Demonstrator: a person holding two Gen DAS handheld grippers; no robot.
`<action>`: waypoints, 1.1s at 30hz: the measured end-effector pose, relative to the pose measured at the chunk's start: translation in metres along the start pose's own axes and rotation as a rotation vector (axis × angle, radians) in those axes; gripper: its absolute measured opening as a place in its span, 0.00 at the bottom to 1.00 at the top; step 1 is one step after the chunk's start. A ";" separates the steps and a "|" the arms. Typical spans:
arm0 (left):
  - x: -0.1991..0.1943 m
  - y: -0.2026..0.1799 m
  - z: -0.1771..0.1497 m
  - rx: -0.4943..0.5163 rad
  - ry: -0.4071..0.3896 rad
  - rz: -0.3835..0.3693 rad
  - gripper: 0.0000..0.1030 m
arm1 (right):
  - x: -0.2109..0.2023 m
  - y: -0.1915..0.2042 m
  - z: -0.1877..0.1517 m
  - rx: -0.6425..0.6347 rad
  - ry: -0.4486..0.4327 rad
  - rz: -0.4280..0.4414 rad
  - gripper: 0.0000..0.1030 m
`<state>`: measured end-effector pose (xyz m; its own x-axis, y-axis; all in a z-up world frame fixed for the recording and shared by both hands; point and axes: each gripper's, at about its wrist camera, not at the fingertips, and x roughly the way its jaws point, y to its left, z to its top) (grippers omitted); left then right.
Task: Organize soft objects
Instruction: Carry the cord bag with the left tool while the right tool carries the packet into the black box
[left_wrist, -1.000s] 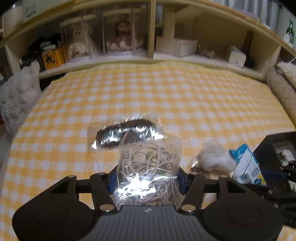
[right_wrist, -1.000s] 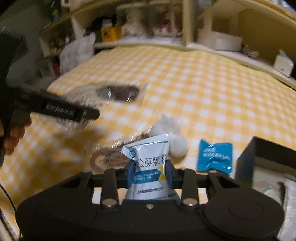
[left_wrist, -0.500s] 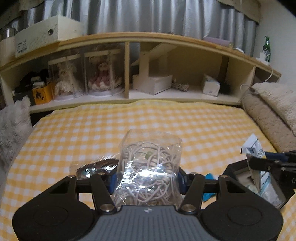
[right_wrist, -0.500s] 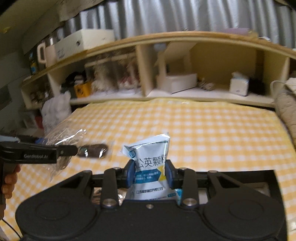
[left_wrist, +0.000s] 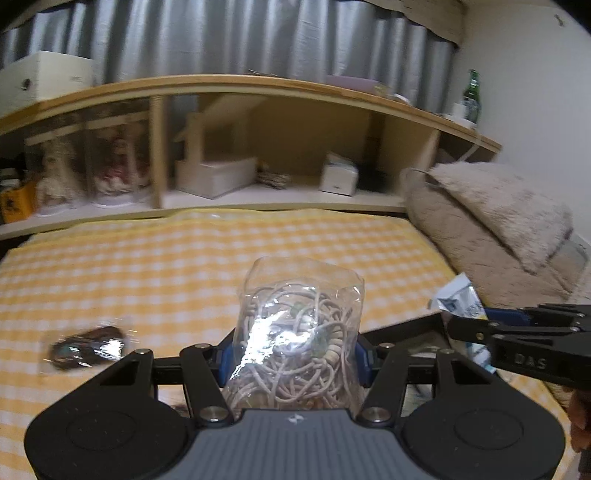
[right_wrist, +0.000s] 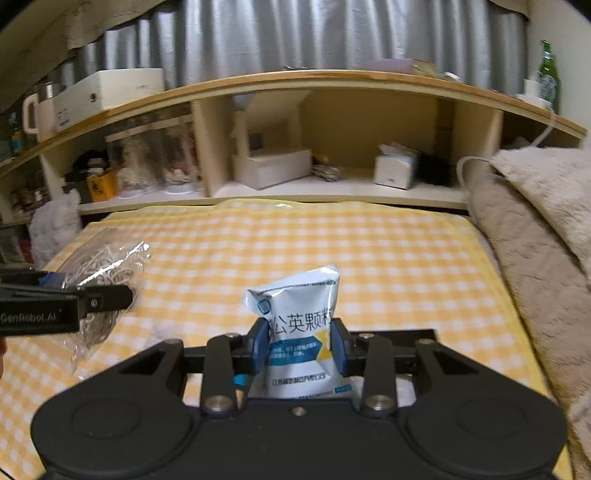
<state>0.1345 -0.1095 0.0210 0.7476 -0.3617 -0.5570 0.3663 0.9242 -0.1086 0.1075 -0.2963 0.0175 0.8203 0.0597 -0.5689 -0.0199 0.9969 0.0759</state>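
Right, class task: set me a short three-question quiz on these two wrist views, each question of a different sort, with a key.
1. True or false: the left gripper is shut on a clear bag of cord.
2. Multiple choice: what does the right gripper hold? A) a green bottle B) a white and blue sachet C) a tissue box
3. Fill in: in the left wrist view, the dark item in clear wrap lies on the yellow checked ____.

Key
1. True
2. B
3. Cloth
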 end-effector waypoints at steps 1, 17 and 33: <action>0.003 -0.007 -0.003 -0.002 0.007 -0.018 0.57 | -0.001 -0.005 -0.002 0.005 0.005 -0.012 0.36; 0.061 -0.081 -0.041 -0.023 0.168 -0.175 0.57 | 0.015 -0.066 -0.032 0.096 0.135 -0.085 0.36; 0.088 -0.073 -0.045 -0.156 0.223 -0.150 0.57 | 0.032 -0.080 -0.041 0.171 0.237 -0.100 0.55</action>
<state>0.1484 -0.2034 -0.0567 0.5457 -0.4754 -0.6900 0.3609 0.8765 -0.3185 0.1118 -0.3722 -0.0402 0.6567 -0.0084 -0.7541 0.1675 0.9766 0.1349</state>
